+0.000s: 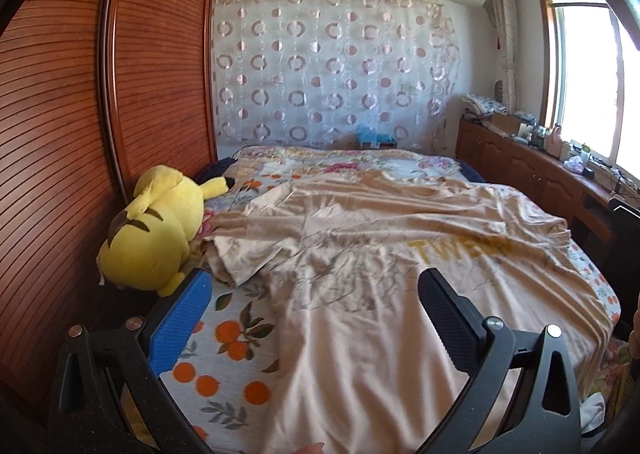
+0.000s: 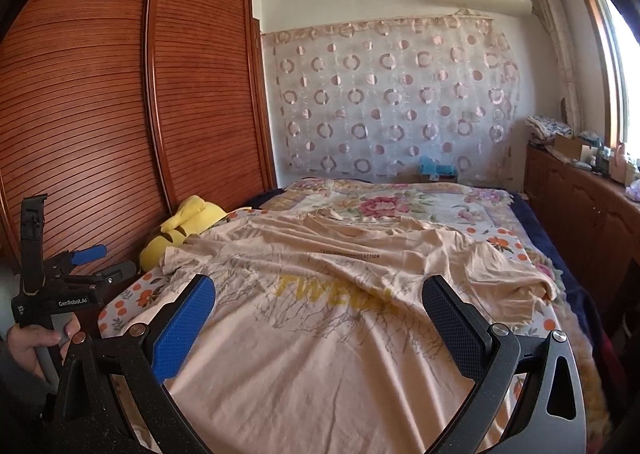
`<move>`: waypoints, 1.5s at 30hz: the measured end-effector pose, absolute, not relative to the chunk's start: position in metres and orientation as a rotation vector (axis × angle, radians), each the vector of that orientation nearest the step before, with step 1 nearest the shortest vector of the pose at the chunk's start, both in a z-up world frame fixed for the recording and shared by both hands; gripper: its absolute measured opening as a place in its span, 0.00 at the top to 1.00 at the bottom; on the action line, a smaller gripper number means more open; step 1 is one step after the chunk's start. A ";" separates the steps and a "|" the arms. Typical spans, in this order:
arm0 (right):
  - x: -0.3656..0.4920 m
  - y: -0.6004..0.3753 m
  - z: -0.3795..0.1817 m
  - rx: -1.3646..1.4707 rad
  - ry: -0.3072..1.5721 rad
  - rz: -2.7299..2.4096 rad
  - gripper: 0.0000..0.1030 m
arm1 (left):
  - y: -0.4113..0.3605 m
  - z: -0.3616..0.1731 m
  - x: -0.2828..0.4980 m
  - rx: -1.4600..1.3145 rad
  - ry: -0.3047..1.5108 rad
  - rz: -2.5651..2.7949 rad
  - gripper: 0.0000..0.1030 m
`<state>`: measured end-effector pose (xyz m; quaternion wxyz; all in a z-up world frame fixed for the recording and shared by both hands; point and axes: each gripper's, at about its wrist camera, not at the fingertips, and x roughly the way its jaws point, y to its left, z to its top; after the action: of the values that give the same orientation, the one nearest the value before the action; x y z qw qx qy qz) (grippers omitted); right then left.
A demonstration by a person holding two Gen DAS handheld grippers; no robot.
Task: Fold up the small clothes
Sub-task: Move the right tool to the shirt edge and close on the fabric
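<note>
A: Bedroom, bed point(image 2: 516, 254) under a floral cover. Shirt point(image 2: 320, 294) lies face up across its middle, wrinkled, unfolded. Plush point(image 1: 156, 230) at the bed's left edge, by the wardrobe point(image 1: 80, 102).

B: Grippers?

A: Left gripper point(image 1: 316, 314) and right gripper point(image 2: 320, 318) both have jaws spread wide, nothing between them. Each hovers above the near part of the shirt.

B: Axis?

A: Shirt runs away from the fingers, hem toward the near edge, collar far. Left sleeve point(image 1: 236, 254) is bunched near the plush, closer to the left gripper; right sleeve point(image 2: 508, 274) nearer the right one. One sleeve per side looks likely.
</note>
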<state>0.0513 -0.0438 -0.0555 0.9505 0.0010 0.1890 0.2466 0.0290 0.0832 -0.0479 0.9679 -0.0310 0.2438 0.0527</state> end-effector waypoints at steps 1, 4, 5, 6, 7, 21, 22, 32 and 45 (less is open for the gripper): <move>0.058 -0.039 -0.058 -0.013 0.392 0.514 0.00 | 0.088 -0.050 0.031 -0.060 0.503 0.112 0.00; 0.074 -0.029 -0.060 -0.045 0.405 0.538 0.00 | 0.104 -0.058 0.037 -0.051 0.531 0.133 0.00; 0.079 -0.026 -0.061 -0.051 0.408 0.548 0.00 | 0.108 -0.060 0.038 -0.052 0.537 0.138 0.00; 0.085 -0.023 -0.062 -0.055 0.413 0.561 0.00 | 0.115 -0.062 0.040 -0.058 0.543 0.141 0.00; 0.092 -0.017 -0.062 -0.059 0.418 0.579 0.00 | 0.121 -0.064 0.042 -0.065 0.550 0.143 0.00; 0.165 0.036 -0.069 -0.190 0.547 0.853 0.21 | 0.194 -0.087 0.070 -0.111 0.638 0.186 0.00; 0.169 0.040 -0.070 -0.204 0.566 0.886 0.24 | 0.199 -0.087 0.072 -0.118 0.641 0.185 0.00; 0.217 0.075 -0.074 -0.323 0.708 1.086 0.53 | 0.250 -0.098 0.109 -0.184 0.690 0.161 0.00; 0.257 0.031 -0.068 -0.385 0.805 1.156 0.97 | 0.281 -0.111 0.160 -0.271 0.764 0.063 0.08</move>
<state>0.2567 0.0313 -0.0676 0.7450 -0.1760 0.3675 0.5282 0.1596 0.2813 -0.1108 0.9185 -0.1316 0.3715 0.0306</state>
